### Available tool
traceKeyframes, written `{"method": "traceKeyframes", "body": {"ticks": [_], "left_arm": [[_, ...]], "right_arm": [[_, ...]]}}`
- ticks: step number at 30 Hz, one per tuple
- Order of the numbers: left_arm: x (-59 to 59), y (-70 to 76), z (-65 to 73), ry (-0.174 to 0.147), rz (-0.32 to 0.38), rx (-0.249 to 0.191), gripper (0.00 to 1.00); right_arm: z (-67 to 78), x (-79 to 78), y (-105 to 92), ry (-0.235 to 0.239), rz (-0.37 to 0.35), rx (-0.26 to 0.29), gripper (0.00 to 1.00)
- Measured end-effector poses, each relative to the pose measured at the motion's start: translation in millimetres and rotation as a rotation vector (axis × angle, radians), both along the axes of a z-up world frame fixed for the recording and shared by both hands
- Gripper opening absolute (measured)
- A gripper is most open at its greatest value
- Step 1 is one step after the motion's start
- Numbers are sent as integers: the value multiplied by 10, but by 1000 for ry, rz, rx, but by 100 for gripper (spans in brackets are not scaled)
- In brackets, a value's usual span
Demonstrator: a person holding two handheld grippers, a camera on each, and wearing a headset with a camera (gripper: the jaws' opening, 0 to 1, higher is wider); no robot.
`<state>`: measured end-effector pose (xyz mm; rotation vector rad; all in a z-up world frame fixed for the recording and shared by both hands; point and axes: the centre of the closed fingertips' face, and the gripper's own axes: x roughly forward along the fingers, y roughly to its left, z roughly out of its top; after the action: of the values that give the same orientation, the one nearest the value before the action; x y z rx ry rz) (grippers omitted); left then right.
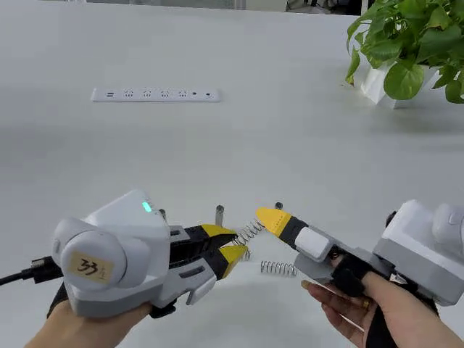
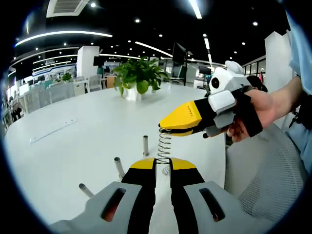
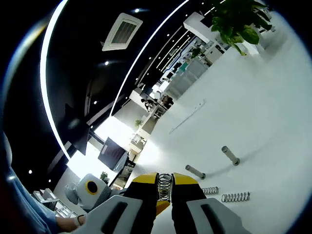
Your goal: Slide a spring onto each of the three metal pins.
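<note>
A long white power strip (image 1: 156,94) lies flat on the pale grey table (image 1: 290,145) at the upper left of the head view. In the lower left a hand holds the white left gripper (image 1: 226,242), whose black, yellow-tipped jaws point toward the middle of the frame. They are clenched on one end of a silver coil spring (image 1: 249,232), which hangs just above the table at bottom centre.

Three short grey metal pins stand upright in a row behind it. The first pin (image 1: 162,214) shows just over the left gripper's body. The second pin (image 1: 220,214) is above its yellow tips, and the third pin (image 1: 278,206) is beside the right gripper's tip.

The right gripper (image 1: 270,216) reaches in from the lower right, held in the person's hand (image 1: 377,312). Its yellow-tipped jaws are pinched on the spring's other end. Below them a loose coil spring (image 1: 279,268) lies on the table. A leafy green plant (image 1: 409,36) in a white pot (image 1: 377,83) fills the upper right corner.

In the left gripper view the held spring (image 2: 165,144) stands upright at centre. Its foot is between the left gripper's (image 2: 163,163) tips and its top is in the right gripper (image 2: 168,126).

In the right gripper view the spring (image 3: 165,187) sits between the right gripper's (image 3: 165,181) jaws at bottom centre. At the lower right of that view the loose coil spring (image 3: 235,197) and a second loose spring (image 3: 210,190) lie on the table.
</note>
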<state>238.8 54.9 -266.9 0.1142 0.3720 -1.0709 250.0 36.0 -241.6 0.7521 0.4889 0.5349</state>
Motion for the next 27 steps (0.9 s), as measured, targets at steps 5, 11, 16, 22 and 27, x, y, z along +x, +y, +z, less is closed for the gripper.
{"method": "traceKeyframes", "body": {"ticks": [5, 11, 16, 22, 27], "left_arm": [[-7, 6, -50, -2, -5, 34, 6], [-17, 2, -96, -9, -7, 75, 6], [-28, -9, -117, -13, -12, 96, 6], [-38, -22, -131, -25, -21, 115, 6], [-43, -23, -127, -23, -17, 105, 6]], "right_arm": [[10, -25, 53, -38, 50, -105, 6], [17, -40, 110, -127, 115, -274, 5], [22, -58, 149, -170, 154, -359, 5], [23, -89, 188, -228, 202, -461, 5], [27, -82, 180, -250, 208, -498, 6]]}}
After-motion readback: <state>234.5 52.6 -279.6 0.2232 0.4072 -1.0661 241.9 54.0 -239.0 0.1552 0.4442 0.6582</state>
